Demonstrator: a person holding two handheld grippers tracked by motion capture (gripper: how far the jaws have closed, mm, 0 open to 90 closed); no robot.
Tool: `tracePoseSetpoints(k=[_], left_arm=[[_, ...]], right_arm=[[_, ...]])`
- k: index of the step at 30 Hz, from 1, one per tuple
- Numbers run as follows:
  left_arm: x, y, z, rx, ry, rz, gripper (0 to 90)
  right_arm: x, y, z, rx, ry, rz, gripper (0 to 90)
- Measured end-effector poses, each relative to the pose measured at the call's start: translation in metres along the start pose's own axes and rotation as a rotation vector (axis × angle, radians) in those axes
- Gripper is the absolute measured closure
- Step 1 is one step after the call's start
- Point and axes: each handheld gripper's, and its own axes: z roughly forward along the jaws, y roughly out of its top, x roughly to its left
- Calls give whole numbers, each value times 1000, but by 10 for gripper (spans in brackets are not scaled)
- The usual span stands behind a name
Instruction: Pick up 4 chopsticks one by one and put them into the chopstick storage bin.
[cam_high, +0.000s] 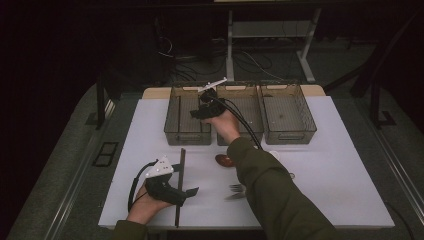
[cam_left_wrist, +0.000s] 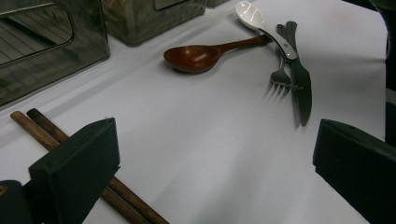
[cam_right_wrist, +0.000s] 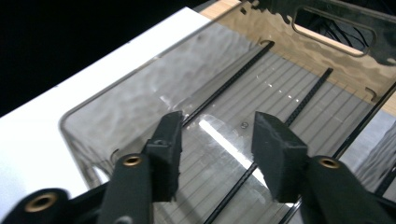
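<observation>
A: How does the right tool (cam_right_wrist: 217, 126) stand?

B: Its jaws are spread and they press on nothing. It hangs over the left bin (cam_right_wrist: 116, 102), the leftmost of three bins at the far side of the worktop (cam_high: 325, 165). On the floor of this bin lie thin black sticks (cam_right_wrist: 224, 86). One of them runs below the gap between the jaws, but apart from them.

A: And the left tool (cam_left_wrist: 215, 135)?

B: It is also spread wide, with nothing between the jaws. It rests low at the near left part of the worktop.

A: Which thing is closest to it?

B: The brown chopsticks (cam_left_wrist: 44, 133). In the left gripper view they pass just under one jaw, so they are beside the tool and not inside the gap. In the high view the pair (cam_high: 181, 165) lies with its long axis from the near edge toward the bins, and the left tool (cam_high: 185, 192) is just beside it.

A: Which hand is nearer?

B: The left one, clearly. The right tool (cam_high: 202, 112) is well apart, over the bin. I judge that, to pick the pair, the left tool must shift sideways until the sticks are in the gap, with the jaws across the long axis.

A: What else waits?

B: A wooden spoon (cam_left_wrist: 194, 58), a white spoon (cam_left_wrist: 247, 14), a fork (cam_left_wrist: 280, 74) and a knife (cam_left_wrist: 301, 84), together near the middle, closer to the right arm.
</observation>
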Motion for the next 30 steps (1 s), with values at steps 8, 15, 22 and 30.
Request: tracePoseSetpoints(k=[8,15,22,30], left_arm=[[0,0,0,3,4,2,0],[0,-1,1,12,8,5,0],[0,-1,1,17,13,-5,0],[0,-1,2,23,23,-10,0]], right_arm=[[1,-4,-22,-20,52,-26,399],[-5,-15,-49,-47,82,-38,355],[-12,-29,-74,-60,101,-64,307],[-19,-50,-100,-82,122,-81,294]])
